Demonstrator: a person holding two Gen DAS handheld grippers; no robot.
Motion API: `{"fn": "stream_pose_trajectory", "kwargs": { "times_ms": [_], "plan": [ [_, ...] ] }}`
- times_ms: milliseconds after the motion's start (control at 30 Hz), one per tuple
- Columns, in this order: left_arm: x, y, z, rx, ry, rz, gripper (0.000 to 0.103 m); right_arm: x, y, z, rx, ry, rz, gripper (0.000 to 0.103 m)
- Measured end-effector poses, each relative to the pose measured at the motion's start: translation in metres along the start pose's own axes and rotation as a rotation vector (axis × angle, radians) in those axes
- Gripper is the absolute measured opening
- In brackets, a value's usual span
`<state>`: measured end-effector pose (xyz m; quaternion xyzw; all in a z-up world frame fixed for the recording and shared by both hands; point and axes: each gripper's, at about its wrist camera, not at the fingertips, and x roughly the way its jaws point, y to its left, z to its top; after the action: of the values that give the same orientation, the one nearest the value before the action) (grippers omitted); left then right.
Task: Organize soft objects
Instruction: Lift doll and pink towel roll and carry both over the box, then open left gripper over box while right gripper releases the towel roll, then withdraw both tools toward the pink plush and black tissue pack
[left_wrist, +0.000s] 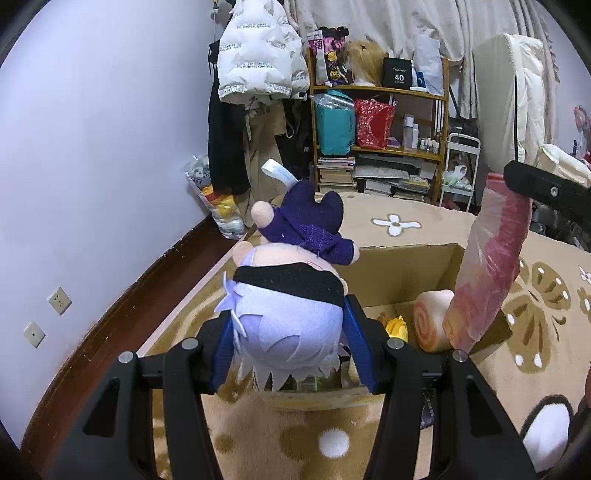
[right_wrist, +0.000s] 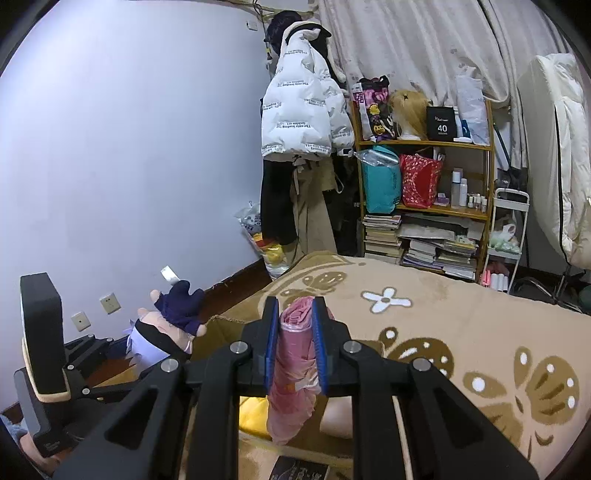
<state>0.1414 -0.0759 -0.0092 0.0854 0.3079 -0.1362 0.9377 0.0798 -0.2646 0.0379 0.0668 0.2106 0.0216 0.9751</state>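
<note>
My left gripper is shut on the lavender-haired head of a plush doll in a dark purple outfit, held over the near rim of an open cardboard box. The same doll shows at the left of the right wrist view. My right gripper is shut on a pink bagged soft roll, which hangs down over the box; in the left wrist view that roll hangs at the right. Inside the box lie a swirl-roll plush and a yellow plush.
The box sits on a tan flower-patterned blanket on a bed. Behind stand a wooden shelf with bags and books, a white puffer jacket on a rack, a small white cart, and a plastic bag of toys by the wall.
</note>
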Motion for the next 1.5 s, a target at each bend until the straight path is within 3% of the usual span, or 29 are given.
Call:
{"fn": "stream_pose_trajectory", "kwargs": {
  "times_ms": [233,467,733,833,900,1000,1067,1167,1333,1500],
  "plan": [
    [0.02,-0.003,-0.008,0.013,0.059,-0.03,0.054,0.014,-0.003,-0.007,-0.007,0.014,0.002,0.018],
    [0.029,-0.007,-0.014,0.021,0.104,-0.07,0.056,0.038,-0.011,-0.025,0.01,0.094,0.012,0.019],
    [0.034,-0.015,-0.02,0.053,0.136,-0.015,0.058,0.042,-0.025,-0.034,0.087,0.139,0.032,0.022],
    [0.03,-0.013,-0.018,0.041,0.129,-0.011,0.068,0.039,-0.025,-0.033,0.08,0.14,0.029,0.023],
    [0.027,-0.011,-0.016,0.031,0.124,-0.013,0.076,0.038,-0.026,-0.033,0.086,0.142,0.033,0.029],
    [0.024,-0.008,-0.016,0.028,0.129,-0.018,0.086,0.031,-0.027,-0.033,0.096,0.15,0.027,0.048],
    [0.018,-0.006,-0.016,0.023,0.13,-0.014,0.093,0.025,-0.028,-0.033,0.105,0.163,0.035,0.07],
    [0.008,-0.006,-0.018,0.025,0.126,-0.01,0.096,0.013,-0.03,-0.032,0.125,0.17,0.03,0.087],
    [-0.018,-0.011,-0.026,0.046,0.097,-0.01,0.1,-0.008,-0.033,-0.03,0.162,0.174,0.023,0.103],
    [-0.043,-0.013,-0.033,0.052,0.079,-0.002,0.101,-0.027,-0.035,-0.029,0.175,0.194,0.0,0.103]
  ]
}}
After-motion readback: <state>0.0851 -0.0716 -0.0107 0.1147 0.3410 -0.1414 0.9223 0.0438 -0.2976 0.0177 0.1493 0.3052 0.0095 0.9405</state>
